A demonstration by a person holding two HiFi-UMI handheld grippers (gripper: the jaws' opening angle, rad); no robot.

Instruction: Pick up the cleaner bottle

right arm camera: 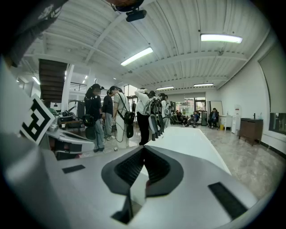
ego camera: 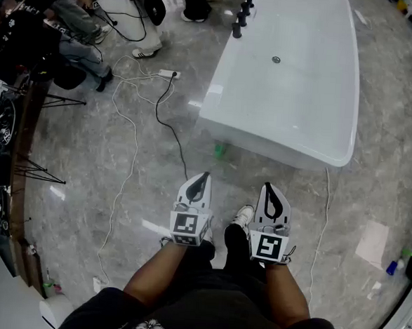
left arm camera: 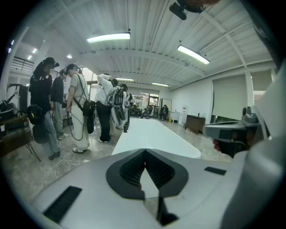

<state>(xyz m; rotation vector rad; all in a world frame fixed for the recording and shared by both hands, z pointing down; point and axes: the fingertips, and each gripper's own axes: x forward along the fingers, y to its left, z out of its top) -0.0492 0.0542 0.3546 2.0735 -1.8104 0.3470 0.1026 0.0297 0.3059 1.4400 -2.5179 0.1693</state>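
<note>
**Q:** Where is the cleaner bottle?

**A:** The cleaner bottle (ego camera: 394,265), small and green-capped, is on the floor (ego camera: 155,192), well off the near right corner of the white bathtub (ego camera: 302,97). It is apart from both grippers.

**Q:** And the claws?

**A:** The left gripper (ego camera: 204,175) and the right gripper (ego camera: 268,187) are held side by side just short of the bathtub's near end. Each has its jaws pressed together with nothing between them. Bystanders (left arm camera: 73,107) stand at the bathtub's far end.

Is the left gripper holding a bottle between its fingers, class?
No, the left gripper shows its fingers shut together in its own view, with nothing between them.
</note>
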